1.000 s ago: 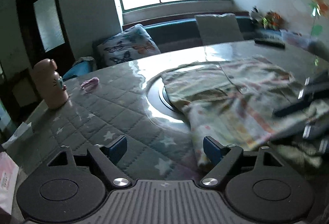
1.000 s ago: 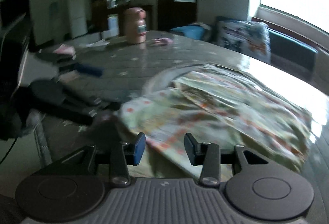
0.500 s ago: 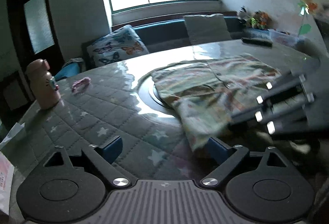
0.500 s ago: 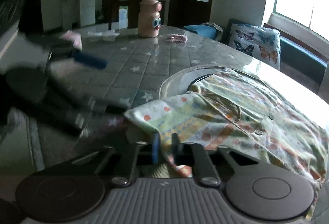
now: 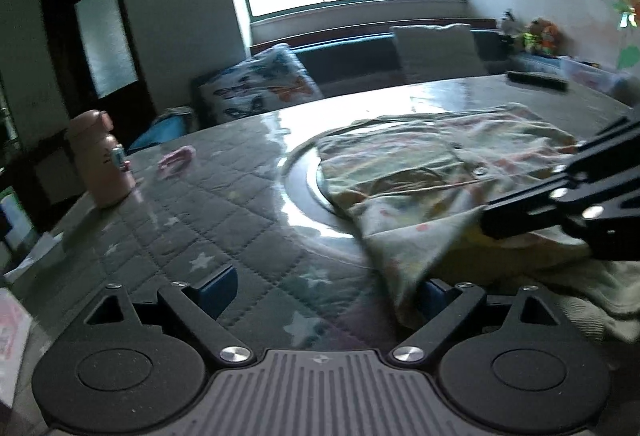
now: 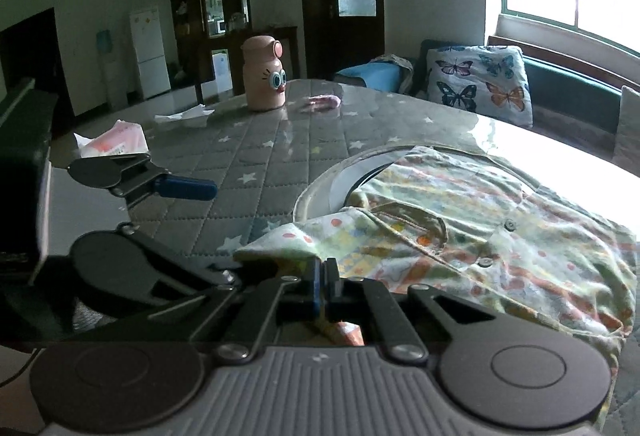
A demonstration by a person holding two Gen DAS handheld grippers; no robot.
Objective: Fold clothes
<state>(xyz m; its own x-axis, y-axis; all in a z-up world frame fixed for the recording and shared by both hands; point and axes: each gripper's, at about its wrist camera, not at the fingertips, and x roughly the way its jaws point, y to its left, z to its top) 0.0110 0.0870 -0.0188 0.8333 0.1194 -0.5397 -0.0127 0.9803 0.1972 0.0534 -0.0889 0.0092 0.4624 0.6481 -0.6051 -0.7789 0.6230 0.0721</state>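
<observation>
A pale patterned shirt (image 5: 432, 172) lies on the round table, partly over the glass turntable; it also shows in the right wrist view (image 6: 472, 240). My right gripper (image 6: 325, 276) is shut on the shirt's near sleeve edge and holds it lifted a little; it shows as a dark arm at the right of the left wrist view (image 5: 568, 196). My left gripper (image 5: 324, 286) is open, just above the table, with the hanging sleeve over its right finger. It also shows at the left of the right wrist view (image 6: 192, 212).
A pink cartoon bottle (image 6: 264, 76) and a small pink item (image 6: 324, 101) stand on the quilted table cover (image 5: 200, 204). Tissue packs (image 6: 116, 144) lie at the left edge. A dark remote (image 5: 536, 78) lies far right. A butterfly cushion (image 6: 480, 84) sits on the sofa behind.
My right gripper has closed on the shirt's sleeve edge and raised it. The left gripper stayed open and shifted slightly nearer the sleeve.
</observation>
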